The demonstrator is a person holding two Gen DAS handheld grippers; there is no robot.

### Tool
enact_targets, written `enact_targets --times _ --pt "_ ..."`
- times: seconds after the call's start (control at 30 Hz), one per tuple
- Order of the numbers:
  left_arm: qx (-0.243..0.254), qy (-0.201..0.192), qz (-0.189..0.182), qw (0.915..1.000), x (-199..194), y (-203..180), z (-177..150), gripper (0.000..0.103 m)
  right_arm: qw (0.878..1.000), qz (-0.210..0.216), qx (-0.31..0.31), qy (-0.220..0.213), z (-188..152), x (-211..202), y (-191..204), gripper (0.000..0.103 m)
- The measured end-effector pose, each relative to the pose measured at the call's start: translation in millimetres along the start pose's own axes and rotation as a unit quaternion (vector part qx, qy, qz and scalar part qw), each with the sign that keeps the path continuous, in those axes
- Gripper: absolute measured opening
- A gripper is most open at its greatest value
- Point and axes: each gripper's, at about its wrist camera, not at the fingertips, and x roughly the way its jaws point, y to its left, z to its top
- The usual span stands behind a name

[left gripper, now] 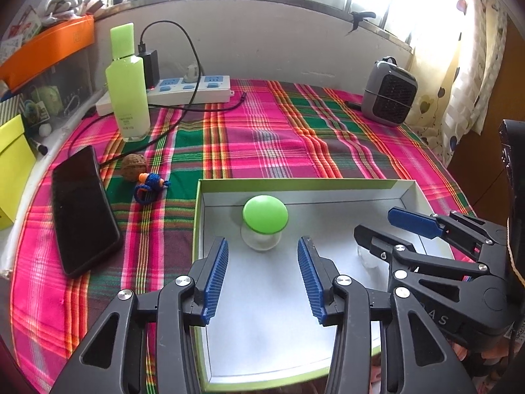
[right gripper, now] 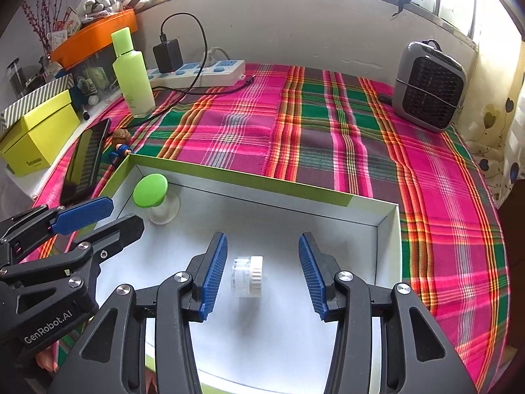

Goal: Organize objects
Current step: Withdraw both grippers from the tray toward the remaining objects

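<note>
A shallow box [left gripper: 328, 184] [right gripper: 262, 177], white inside with a green rim, lies on the plaid cloth. Inside it stands a glass jar with a round green lid [left gripper: 265, 216] [right gripper: 150, 189], just beyond the fingertips of my left gripper [left gripper: 263, 239] [right gripper: 126, 211]. That gripper is open and holds nothing. A small clear jar with a white ribbed lid [right gripper: 247, 275] lies on its side on the box floor between the fingers of my right gripper [right gripper: 262, 236] [left gripper: 374, 221]. A gap shows on each side of the jar, so that gripper is open too. In the left wrist view the right gripper mostly hides this jar.
Left of the box lie a black phone [left gripper: 83, 210], a walnut [left gripper: 134, 167] and a blue knotted charm [left gripper: 151, 187]. A green bottle [left gripper: 128, 85], a power strip [left gripper: 190, 90] with a charger and a small grey heater [left gripper: 388, 93] stand at the back. A yellow box [right gripper: 39, 134] sits at the far left.
</note>
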Motion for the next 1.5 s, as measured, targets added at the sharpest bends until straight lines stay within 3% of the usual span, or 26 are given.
enact_targets --times 1.13,1.5 --pt "-0.026 -0.018 0.002 0.9995 -72.1 6.7 -73.3 0.043 0.998 0.004 0.033 -0.061 -82.4 -86.6 -12.6 0.047" --pt "-0.042 -0.008 -0.024 0.9988 -75.2 10.6 -94.1 0.043 0.996 -0.021 0.036 -0.08 -113.5 -107.1 -30.6 0.047"
